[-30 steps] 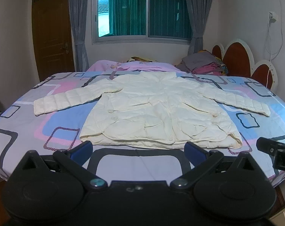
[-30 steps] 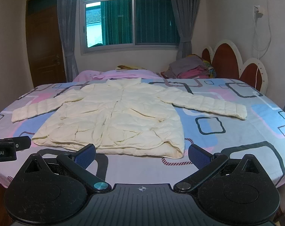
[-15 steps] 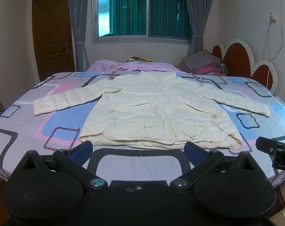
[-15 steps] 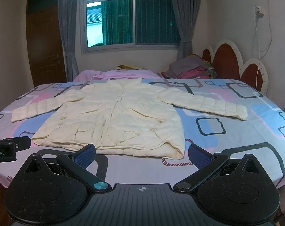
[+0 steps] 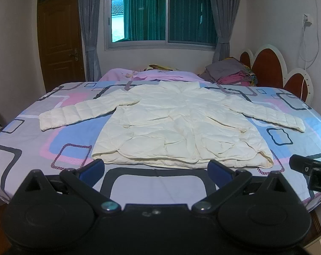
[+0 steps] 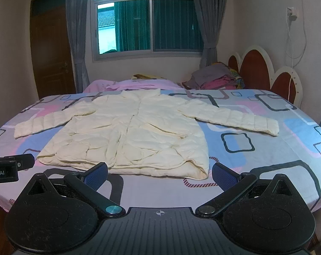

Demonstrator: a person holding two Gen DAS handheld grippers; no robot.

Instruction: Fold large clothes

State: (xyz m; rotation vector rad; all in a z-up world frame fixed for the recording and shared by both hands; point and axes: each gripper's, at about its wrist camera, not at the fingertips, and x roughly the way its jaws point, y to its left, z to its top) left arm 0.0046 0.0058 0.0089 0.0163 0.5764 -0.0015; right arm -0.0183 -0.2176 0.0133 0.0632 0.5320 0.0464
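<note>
1. Lying flat on the bed (image 5: pixel 60 140), straight ahead of both grippers, is a cream quilted jacket (image 5: pixel 181 127) with its front up, its collar at the far end and its hem nearest the tools.
2. The left gripper (image 5: pixel 156 167) hovers just short of the hem, its blue-padded fingers (image 5: pixel 92 169) spread wide and holding nothing.
3. The right gripper (image 6: pixel 160 173) likewise stands wide apart and empty, the hem's right corner just ahead between its fingers.
4. Both sleeves stretch outward, one off to each side of the tools.
5. Each gripper's black body shows at the edge of the other's view, side by side.
6. Far beyond the jacket, a pile of folded clothes (image 5: pixel 228 74) sits by the headboard (image 5: pixel 268 68), right of the window (image 5: pixel 160 14).
</note>
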